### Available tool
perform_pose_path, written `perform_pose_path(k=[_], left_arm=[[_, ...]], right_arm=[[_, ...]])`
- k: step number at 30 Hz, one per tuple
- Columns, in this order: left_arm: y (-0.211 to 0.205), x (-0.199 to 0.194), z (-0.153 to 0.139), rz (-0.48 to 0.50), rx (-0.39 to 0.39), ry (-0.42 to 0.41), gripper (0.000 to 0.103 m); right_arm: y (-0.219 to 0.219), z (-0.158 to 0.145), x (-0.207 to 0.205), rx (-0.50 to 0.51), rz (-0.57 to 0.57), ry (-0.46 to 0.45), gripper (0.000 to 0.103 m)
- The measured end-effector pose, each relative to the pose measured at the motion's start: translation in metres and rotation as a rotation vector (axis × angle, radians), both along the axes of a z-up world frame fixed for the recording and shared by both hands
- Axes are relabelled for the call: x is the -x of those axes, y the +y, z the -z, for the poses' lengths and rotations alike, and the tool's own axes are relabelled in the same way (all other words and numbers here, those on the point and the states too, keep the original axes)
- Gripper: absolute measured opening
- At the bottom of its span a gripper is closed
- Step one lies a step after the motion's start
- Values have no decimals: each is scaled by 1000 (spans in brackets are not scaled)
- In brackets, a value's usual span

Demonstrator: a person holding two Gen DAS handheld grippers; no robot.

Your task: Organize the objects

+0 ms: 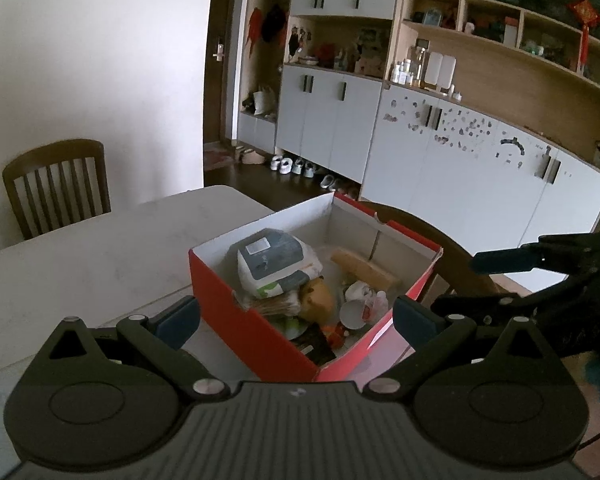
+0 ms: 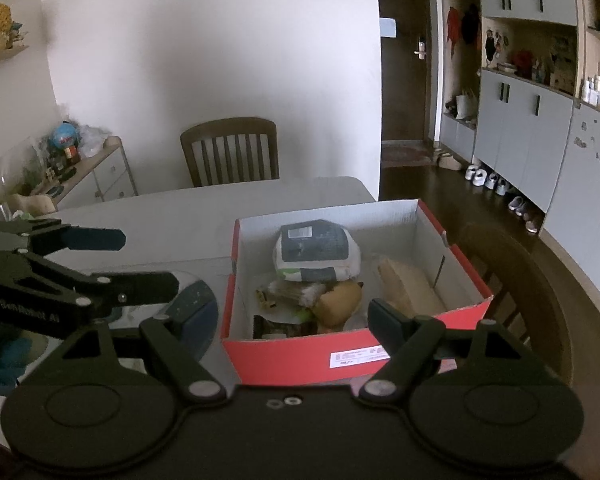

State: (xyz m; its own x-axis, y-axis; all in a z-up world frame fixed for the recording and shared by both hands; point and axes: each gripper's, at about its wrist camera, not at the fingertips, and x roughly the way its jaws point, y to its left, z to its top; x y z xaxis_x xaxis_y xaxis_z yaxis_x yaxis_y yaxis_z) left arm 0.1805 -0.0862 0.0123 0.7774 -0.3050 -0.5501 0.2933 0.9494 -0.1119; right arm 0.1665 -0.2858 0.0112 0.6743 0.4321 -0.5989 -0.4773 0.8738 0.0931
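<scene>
An open red shoebox (image 1: 252, 336) (image 2: 300, 356) with white inner walls stands on the white table (image 1: 80, 264). Inside lie a grey-and-white soft pack (image 1: 270, 260) (image 2: 316, 250), a tan wrapped parcel (image 1: 364, 268) (image 2: 408, 284), a yellow-brown lump (image 1: 318, 300) (image 2: 338, 302), a white cup (image 1: 354, 314) and other small items. My left gripper (image 1: 296, 318) (image 2: 150, 260) is open and empty, hovering at the box's near-left corner. My right gripper (image 2: 290, 320) (image 1: 458, 282) is also open and empty, held just in front of the box's labelled red wall.
A wooden chair (image 1: 56, 184) (image 2: 230, 152) stands at the table's far side. Another chair back (image 1: 456, 256) (image 2: 520, 280) curves close behind the box's right side. A cluttered sideboard (image 2: 100, 168) is far left, and tall cabinets (image 1: 460, 160) line the right wall.
</scene>
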Motion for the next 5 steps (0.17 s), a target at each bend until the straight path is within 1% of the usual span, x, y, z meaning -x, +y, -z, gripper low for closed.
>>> perform_pose_path(k=[2,5], left_arm=[[-1,1,0,-1,-8,-6,103],[-1,2,-1,2,1,-3,103]], right_arm=[[-1,0,0,-1,4,2,82],[-1,0,0,0,4,6,82]])
